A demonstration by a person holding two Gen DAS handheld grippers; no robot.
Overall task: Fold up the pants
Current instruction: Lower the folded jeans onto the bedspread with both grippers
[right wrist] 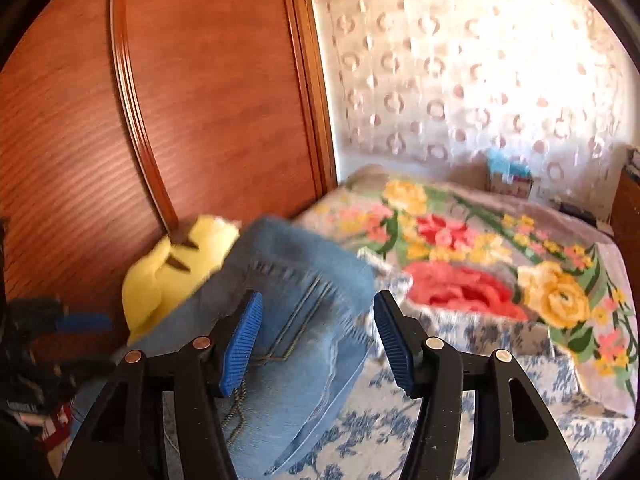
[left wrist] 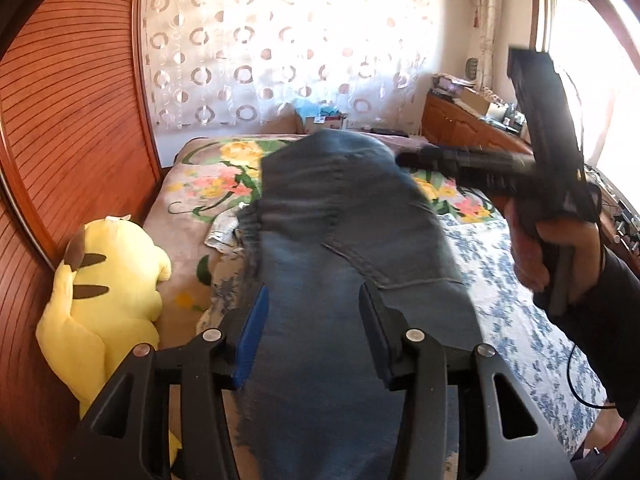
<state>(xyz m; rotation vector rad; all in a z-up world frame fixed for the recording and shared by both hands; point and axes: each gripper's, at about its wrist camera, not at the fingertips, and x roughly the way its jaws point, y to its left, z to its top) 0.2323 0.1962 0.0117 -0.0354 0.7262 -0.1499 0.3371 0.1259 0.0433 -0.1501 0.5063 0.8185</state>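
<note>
The blue denim pants point(left wrist: 340, 240) lie lengthwise on the bed, blurred by motion. My left gripper point(left wrist: 314, 300) is open, its fingers spread on either side of the denim, which passes between them. My right gripper point(right wrist: 318, 312) is open over the bed; the pants' pocket end point(right wrist: 296, 312) lies in front of and under its left finger. In the left wrist view the right gripper point(left wrist: 404, 159) is held up in a hand at the right, its fingertips beside the far end of the pants.
A yellow plush toy point(left wrist: 108, 296) sits at the bed's left edge against a wooden wardrobe point(left wrist: 60, 120). A floral blanket point(right wrist: 480, 248) covers the far half of the bed, a blue-patterned sheet point(left wrist: 512, 280) the near half. A wooden dresser point(left wrist: 460, 124) stands far right.
</note>
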